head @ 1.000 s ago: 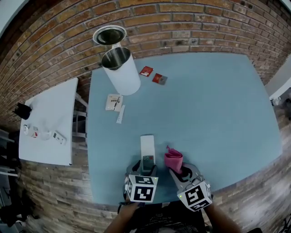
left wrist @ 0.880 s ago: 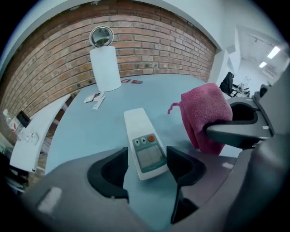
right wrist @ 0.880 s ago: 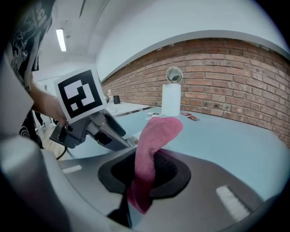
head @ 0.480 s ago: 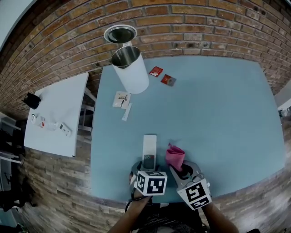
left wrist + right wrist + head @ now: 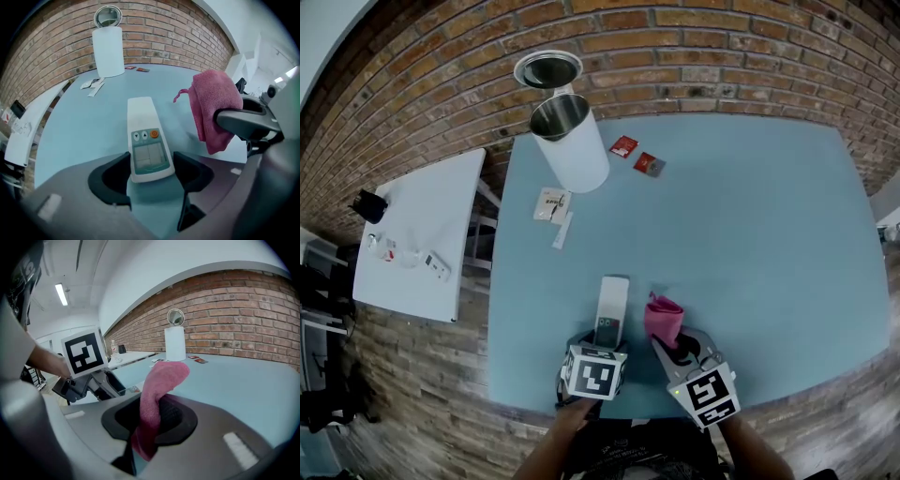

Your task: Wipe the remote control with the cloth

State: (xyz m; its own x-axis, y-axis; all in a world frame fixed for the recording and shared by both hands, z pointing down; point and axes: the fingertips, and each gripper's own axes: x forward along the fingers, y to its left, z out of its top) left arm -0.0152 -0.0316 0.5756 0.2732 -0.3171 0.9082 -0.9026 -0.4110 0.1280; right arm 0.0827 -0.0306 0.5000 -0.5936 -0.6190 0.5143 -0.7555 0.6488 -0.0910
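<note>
Head view, clock read off the blue bench [image 5: 750, 234].

- Remote control [image 5: 611, 305]: white, flat on the bench near the 6 o'clock edge. Long axis runs 6 to 12, and the screen and button end lies at 6.
- Left gripper [image 5: 605, 343]: comes in from 6 and tilts steeply down. Its fingers are closing, one on each side of the remote's screen end. The pads sit right at the remote's edges, but no firm pinch shows.
- Right gripper [image 5: 678, 345]: just beside the left one, at its 3 o'clock. Its fingers are clenched on the pink cloth [image 5: 663, 319]. The cloth stands up out of them in a folded hump, off the bench, at the remote's 3 o'clock and not touching it.
- White cylinder bin [image 5: 572, 145]: at the bench's 11 o'clock, with an open metal rim.
- Two red packets [image 5: 636, 156]: at the bin's 3 o'clock.
- White sachets [image 5: 549, 204]: at the bin's 6 o'clock.
- Smaller white bench [image 5: 417, 234]: stands apart at 9 o'clock and carries small items too small to identify.
</note>
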